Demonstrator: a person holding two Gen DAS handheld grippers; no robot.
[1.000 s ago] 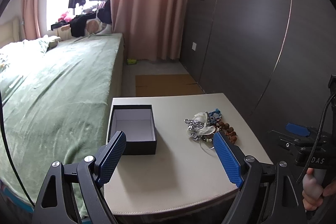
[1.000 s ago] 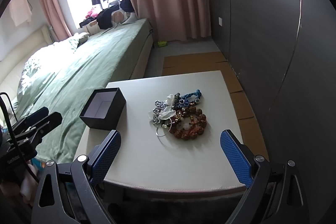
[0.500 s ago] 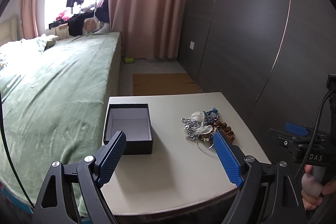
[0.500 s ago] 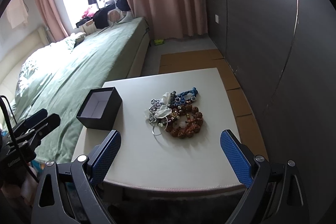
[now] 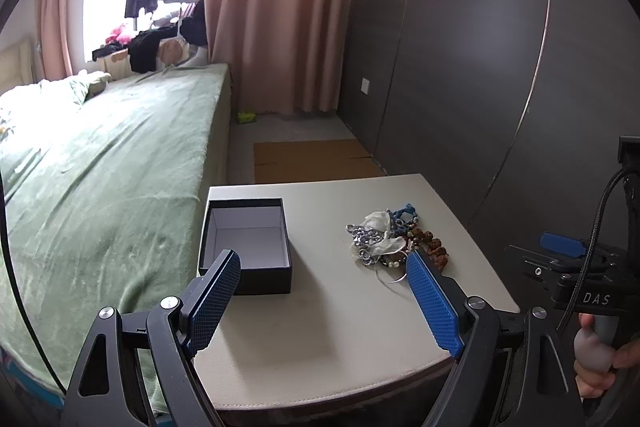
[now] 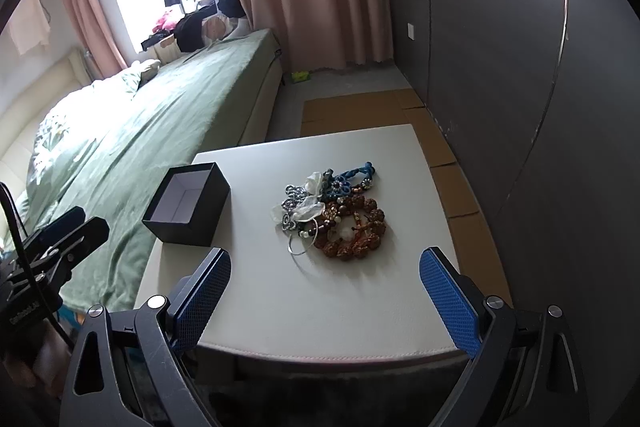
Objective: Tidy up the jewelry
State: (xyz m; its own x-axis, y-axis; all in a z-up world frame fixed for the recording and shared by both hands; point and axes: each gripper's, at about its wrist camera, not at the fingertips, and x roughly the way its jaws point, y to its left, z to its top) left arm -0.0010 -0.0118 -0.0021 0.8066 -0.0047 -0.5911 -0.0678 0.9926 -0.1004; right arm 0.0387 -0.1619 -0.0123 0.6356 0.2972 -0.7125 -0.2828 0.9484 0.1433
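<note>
A pile of jewelry (image 6: 334,211) lies in the middle of a beige table (image 6: 320,291): brown bead bracelets, a blue knotted piece, silver chains and white bits. It also shows in the left wrist view (image 5: 390,241). An open, empty black box (image 5: 246,245) with a pale lining stands left of the pile, also in the right wrist view (image 6: 188,205). My left gripper (image 5: 322,301) is open above the table's near edge, between box and pile. My right gripper (image 6: 324,301) is open, near the front edge, short of the pile.
A bed with a green cover (image 5: 100,163) lies left of the table. A dark panelled wall (image 5: 480,67) runs along the right. Cardboard sheets (image 6: 360,107) lie on the floor beyond the table. Pink curtains (image 5: 280,7) hang at the back.
Both views have shifted slightly; the box and jewelry sit a little further left in each. Both grippers stay open and nothing on the table has moved.
</note>
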